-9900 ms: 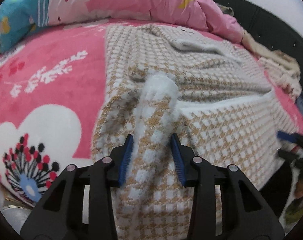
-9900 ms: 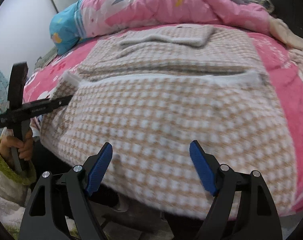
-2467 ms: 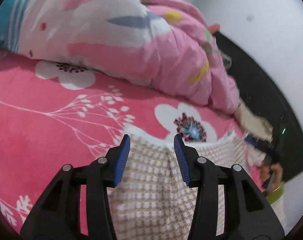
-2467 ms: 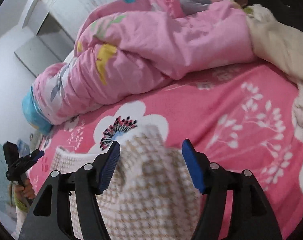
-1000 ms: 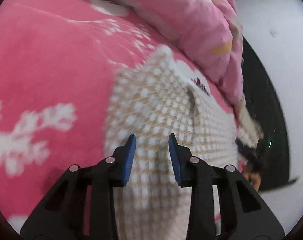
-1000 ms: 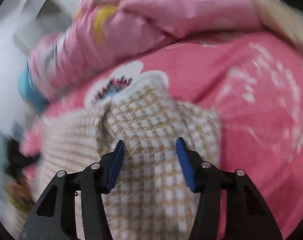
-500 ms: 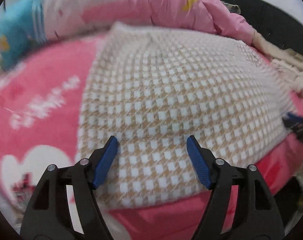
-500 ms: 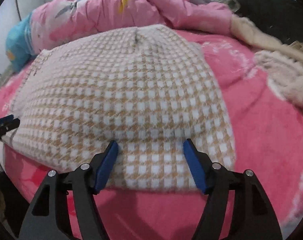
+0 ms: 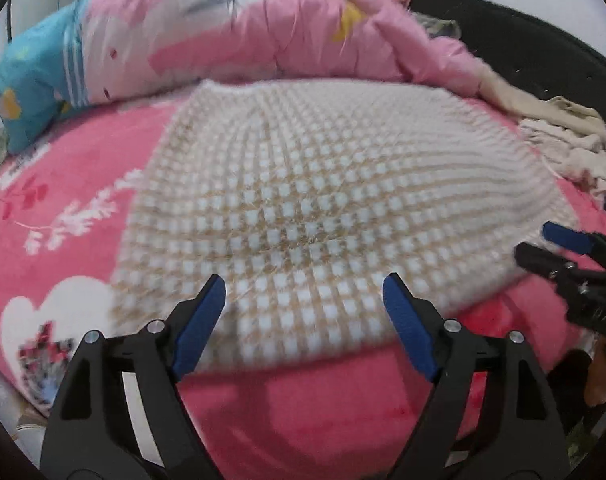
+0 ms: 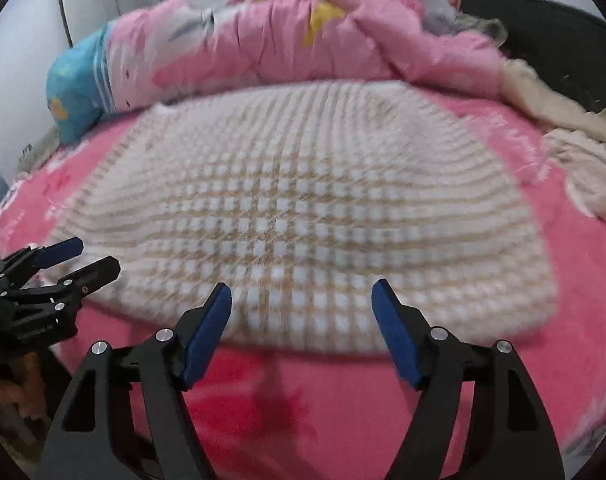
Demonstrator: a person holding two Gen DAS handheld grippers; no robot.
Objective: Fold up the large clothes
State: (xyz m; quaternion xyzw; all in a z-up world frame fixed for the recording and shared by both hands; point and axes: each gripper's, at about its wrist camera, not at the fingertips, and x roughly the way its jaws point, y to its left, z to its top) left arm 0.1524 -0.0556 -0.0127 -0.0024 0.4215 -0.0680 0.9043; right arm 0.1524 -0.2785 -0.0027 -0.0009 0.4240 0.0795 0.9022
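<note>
- The checked garment (image 9: 323,216), tan and white, is lying flat as a folded panel on the pink bedspread (image 9: 83,184). Its near edge is running close to the near side of the bed.
- The left gripper (image 9: 305,296) is hovering above that near edge, toward the garment's left part. Its jaws are opening, and nothing is sitting between the blue pads (image 9: 199,328); they are not pressing on the fabric.
- The right gripper (image 10: 301,300) is hovering above the same near edge, further toward the garment's right. Its jaws are also opening, with no cloth caught between its pads (image 10: 395,328).
- In the left wrist view, the right gripper is showing at the right margin, beside the garment's near right corner. In the right wrist view, the left gripper is showing at the left margin, beside the near left corner.
- A pink quilt (image 10: 303,28) is lying bunched along the far side of the bed, just behind the garment's far edge. A blue pillow (image 9: 35,84) is resting at its left end.
- A heap of cream clothing (image 10: 579,160) is lying on the bedspread to the right of the garment, apart from it.
- Both views are blurring toward the edges, so fine detail of the garment's corners cannot be told.
</note>
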